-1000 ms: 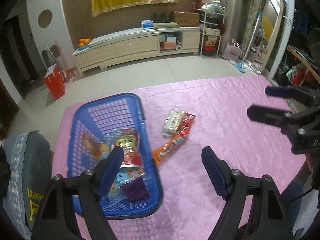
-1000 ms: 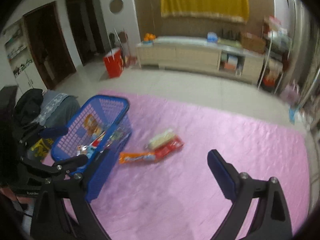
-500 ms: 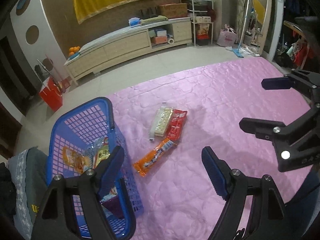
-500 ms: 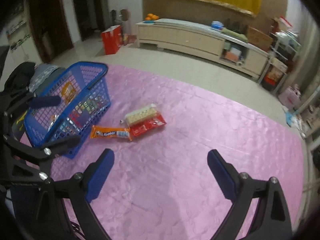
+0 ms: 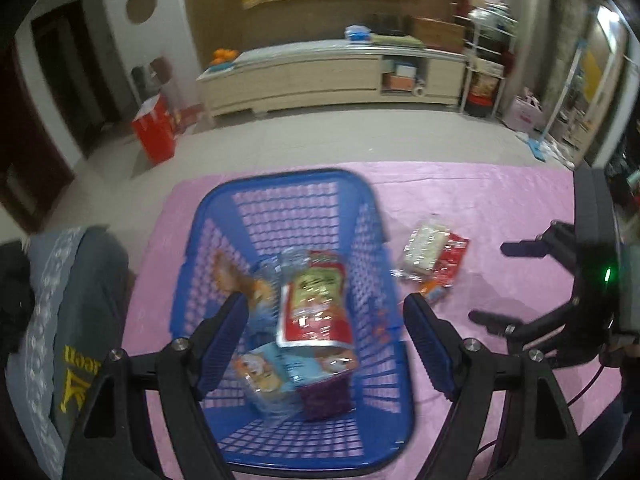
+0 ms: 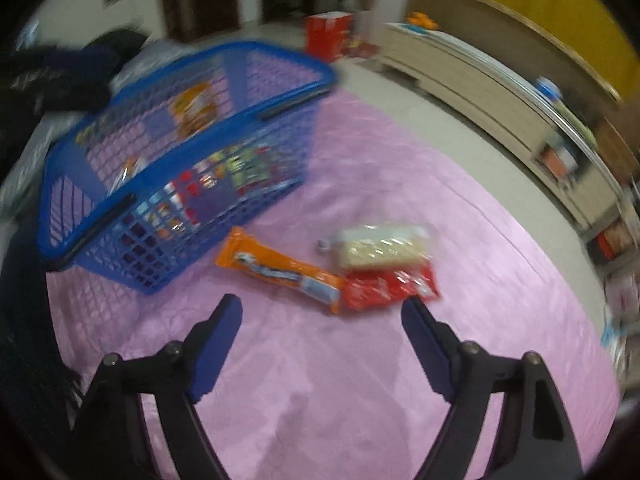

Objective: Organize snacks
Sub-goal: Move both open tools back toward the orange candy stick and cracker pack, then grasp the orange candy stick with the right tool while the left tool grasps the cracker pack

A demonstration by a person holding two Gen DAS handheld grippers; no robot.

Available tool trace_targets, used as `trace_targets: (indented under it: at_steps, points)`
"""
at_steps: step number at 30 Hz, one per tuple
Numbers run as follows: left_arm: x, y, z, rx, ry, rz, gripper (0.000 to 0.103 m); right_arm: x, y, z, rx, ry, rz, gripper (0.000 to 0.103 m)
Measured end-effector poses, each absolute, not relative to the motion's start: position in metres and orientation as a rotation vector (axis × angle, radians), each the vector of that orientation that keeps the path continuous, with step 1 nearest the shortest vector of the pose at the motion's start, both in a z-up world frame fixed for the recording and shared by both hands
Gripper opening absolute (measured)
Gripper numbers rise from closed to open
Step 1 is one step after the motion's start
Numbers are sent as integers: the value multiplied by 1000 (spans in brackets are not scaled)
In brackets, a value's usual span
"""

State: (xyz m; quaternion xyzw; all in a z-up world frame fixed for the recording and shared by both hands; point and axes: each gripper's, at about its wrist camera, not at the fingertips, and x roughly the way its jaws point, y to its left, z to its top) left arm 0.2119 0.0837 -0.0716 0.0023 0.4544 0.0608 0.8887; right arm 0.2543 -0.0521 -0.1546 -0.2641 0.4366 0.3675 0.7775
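Left gripper (image 5: 326, 332): fingers (image 5: 222, 340) spread wide, nothing between them. It hangs above the blue basket (image 5: 362, 232), which sits on the pink-covered surface (image 5: 480, 200). Directly ahead of and between the fingers, inside the basket: a red-and-green snack bag (image 5: 314, 300), a light blue packet (image 5: 272, 376) nearer the left finger, a purple packet (image 5: 324, 394) below the red bag, and an orange packet (image 5: 236, 276) toward the far left wall. View is motion-blurred; labels unreadable.

Beyond the right finger of the left gripper, outside the basket, lie a clear cracker pack (image 5: 424, 248) and a red packet (image 5: 454, 256), touching each other.

Right gripper (image 6: 322, 316): fingers (image 6: 218, 340) also wide apart, holding nothing, low over the pink surface. Just ahead of the gap between them lies an orange snack bar (image 6: 276, 268), its right end touching the red packet (image 6: 386, 286); the cracker pack (image 6: 382, 246) rests against the far edge of the red one. The red packet lies close to the right fingertip. The basket (image 6: 188, 148) stands ahead of the left finger, near the bar's left end but apart from it.

From the left wrist view, the right gripper (image 5: 516, 284) shows at the right edge, open.
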Motion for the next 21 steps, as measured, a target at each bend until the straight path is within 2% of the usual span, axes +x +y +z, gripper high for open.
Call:
trace_targets:
  at_steps: [6,10,14,16,21]
  points:
    - [211,108,-89,-55,986,150,79,252,-8,-188,-727,935,910,84]
    - [216,110,-98,-50,1007,146,79,259,4,-205,-773,968,932,70]
    - [221,112,-105,-48,1014,146,79,263,6,-218,-805,973,945,61]
    - [222,111,-105,-46,1010,152,79,261,4,-221,-818,960,930,42]
    - [218,106,-94,-38,975,143,79,261,-26,-206,-674,998,927,22]
